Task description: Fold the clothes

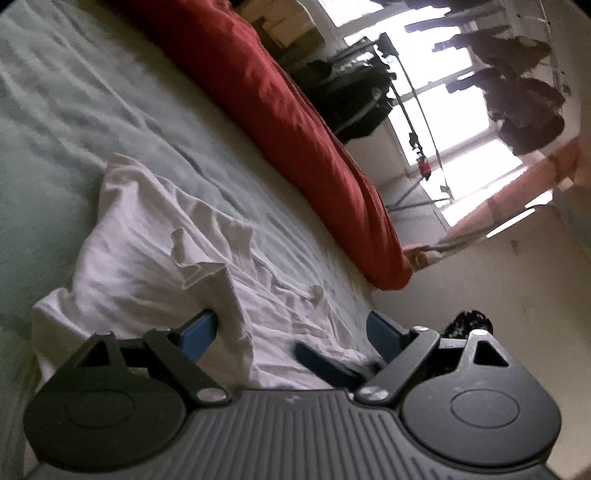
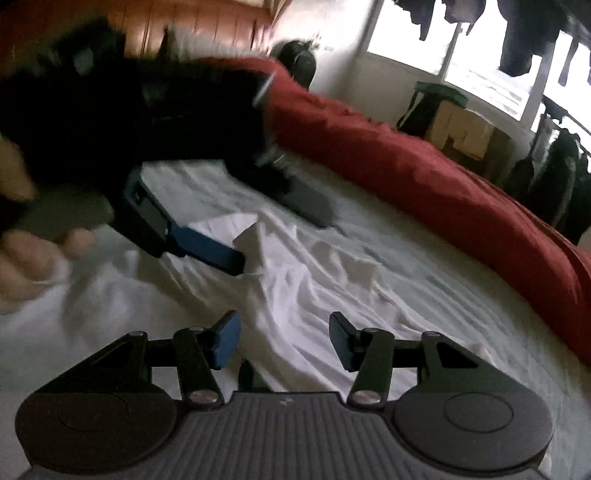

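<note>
White garment point(image 1: 155, 251) crumpled, left fingers point(image 1: 199, 332) wide, right fingers point(image 2: 225, 339) apart, empty, hand point(image 2: 26, 254) blurred.

1. Bed point(image 1: 55, 110) with a pale greenish-white sheet, wrinkled, fills most of both views.
2. Red duvet point(image 1: 295, 129), bunched in a long roll along the bed's far edge.
3. Large bright windows point(image 2: 480, 70) behind the bed, overexposed; daylight is the only visible light, and the room's inside is dim.
4. Dark clothes point(image 2: 524, 40) hang on a line in front of the windows.
5. Cardboard boxes point(image 2: 465, 125) stacked beyond the bed under the window.
6. Dark bag point(image 1: 351, 99) on the floor by the boxes.
7. Clothes rack point(image 2: 561, 162) with dark garments at the right edge.
8. Brown wooden panelling point(image 2: 207, 18) at upper left, blurred.
9. Walls white.
</note>
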A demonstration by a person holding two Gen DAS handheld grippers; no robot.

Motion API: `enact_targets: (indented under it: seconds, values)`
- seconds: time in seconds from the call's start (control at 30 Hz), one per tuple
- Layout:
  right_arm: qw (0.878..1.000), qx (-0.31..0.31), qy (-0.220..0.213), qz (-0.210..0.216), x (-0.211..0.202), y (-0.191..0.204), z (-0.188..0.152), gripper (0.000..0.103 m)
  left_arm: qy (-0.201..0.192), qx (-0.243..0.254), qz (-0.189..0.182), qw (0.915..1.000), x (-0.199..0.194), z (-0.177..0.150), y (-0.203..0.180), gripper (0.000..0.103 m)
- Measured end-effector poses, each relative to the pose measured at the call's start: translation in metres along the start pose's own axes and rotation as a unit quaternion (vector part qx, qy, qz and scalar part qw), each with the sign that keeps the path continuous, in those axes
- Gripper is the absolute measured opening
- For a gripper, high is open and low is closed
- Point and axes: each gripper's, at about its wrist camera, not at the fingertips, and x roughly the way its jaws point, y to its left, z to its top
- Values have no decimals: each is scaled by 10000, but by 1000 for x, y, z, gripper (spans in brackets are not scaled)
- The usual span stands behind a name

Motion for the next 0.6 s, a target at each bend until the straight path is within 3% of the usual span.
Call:
enact_targets:
  seconds: [0.1,0.23,0.43,0.6]
  values:
    - [9992,-150,104,-353,17,5,1,57,19,64,-79,9999,-7,0,-2,88]
    - [9979,250,-158,-575,3,-10,-4,57,-232,17,-33,9997,-21,-2,2,89]
    - [9957,608,-219,-659,1,-19,-5,57,178,-455,96,9988,5,-3,15,89]
    - [9934,980,-341,-490,-2,-30,-3,58,397,-742,-275,9961,6,-16,18,90]
